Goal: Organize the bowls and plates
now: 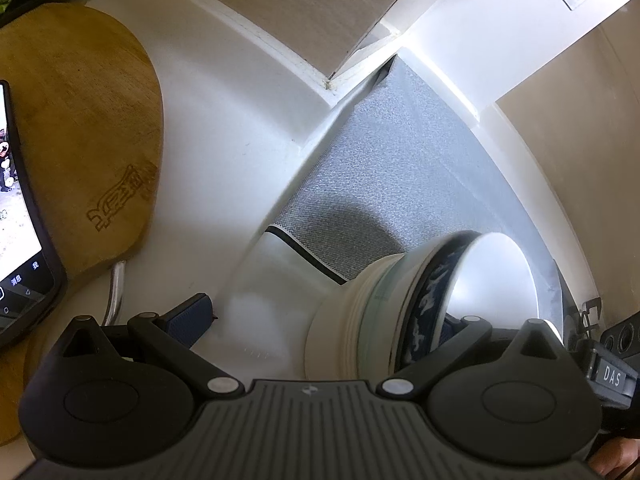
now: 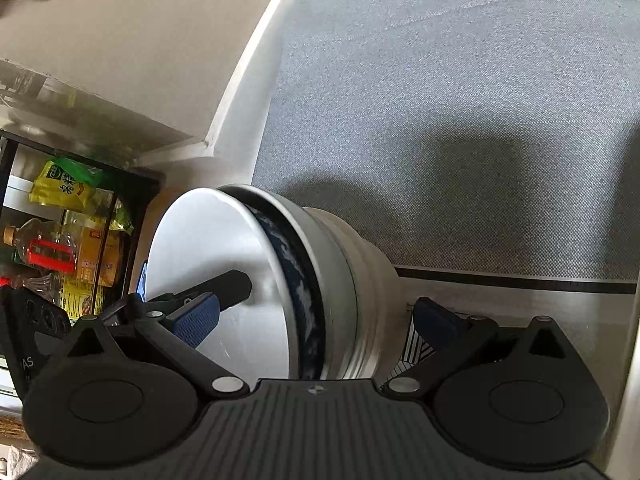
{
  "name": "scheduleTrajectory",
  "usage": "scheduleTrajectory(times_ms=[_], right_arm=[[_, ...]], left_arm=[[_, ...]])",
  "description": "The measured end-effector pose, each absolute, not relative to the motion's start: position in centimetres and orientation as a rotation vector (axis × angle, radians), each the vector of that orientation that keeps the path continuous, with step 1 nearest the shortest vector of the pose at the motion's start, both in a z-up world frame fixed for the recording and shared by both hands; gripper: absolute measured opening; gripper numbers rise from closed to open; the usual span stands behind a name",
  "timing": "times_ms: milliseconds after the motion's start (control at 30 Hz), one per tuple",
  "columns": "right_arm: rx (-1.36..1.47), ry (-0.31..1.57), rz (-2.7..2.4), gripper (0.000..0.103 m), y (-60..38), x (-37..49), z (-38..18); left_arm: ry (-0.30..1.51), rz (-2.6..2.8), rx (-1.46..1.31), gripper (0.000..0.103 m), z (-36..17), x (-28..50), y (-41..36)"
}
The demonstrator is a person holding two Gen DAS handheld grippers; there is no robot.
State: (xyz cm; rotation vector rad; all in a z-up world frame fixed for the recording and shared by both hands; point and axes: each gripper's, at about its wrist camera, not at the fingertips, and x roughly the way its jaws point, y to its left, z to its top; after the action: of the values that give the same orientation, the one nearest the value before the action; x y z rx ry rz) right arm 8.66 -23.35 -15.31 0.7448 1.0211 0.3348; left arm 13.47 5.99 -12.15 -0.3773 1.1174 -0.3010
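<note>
A white tabletop (image 1: 224,168) carries a grey woven mat (image 2: 460,120) and a wooden cutting board (image 1: 80,120). A stack of nested bowls (image 2: 280,288) sits on the mat. Both the left claw (image 1: 324,320) and the right claw (image 2: 316,316) straddle its rim, fingers spread, not clenched.
</note>
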Motion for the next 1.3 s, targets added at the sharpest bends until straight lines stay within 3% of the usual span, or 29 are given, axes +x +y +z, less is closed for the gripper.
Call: scheduleTrajectory(times_ms=[400, 533, 700, 800, 1000, 1167, 1300], right_arm=[[0.754, 1.007, 0.339, 0.103, -23.5, 8.3, -15.5], [0.731, 0.995, 0.342, 0.095, -23.5, 8.0, -15.4], [0.722, 0.984, 0.340, 0.090, -23.5, 8.1, -15.4], [0.752, 0.988, 0.335, 0.088, -23.9, 8.3, -15.5], [0.779, 0.993, 0.341, 0.087, -24.2, 8.5, -15.7], [0.800, 1.004, 0.342, 0.088, -24.6, 8.8, -15.7], [0.801, 1.010, 0.348, 0.089, -25.3, 8.7, -15.8]], left_arm=[[1.182, -0.269, -0.386, 0.101, -11.8, 14.2, 5.5], [1.182, -0.268, -0.390, 0.096, -11.8, 13.5, 5.3], [1.235, -0.323, -0.521, 0.073, -12.4, 13.1, 5.7], [1.246, -0.343, -0.556, 0.070, -12.7, 13.5, 5.5], [1.200, -0.315, -0.443, 0.070, -11.3, 13.1, 4.1], [1.202, -0.275, -0.466, 0.082, -11.9, 13.0, 4.2], [1.160, -0.275, -0.508, 0.084, -12.6, 12.5, 4.6]])
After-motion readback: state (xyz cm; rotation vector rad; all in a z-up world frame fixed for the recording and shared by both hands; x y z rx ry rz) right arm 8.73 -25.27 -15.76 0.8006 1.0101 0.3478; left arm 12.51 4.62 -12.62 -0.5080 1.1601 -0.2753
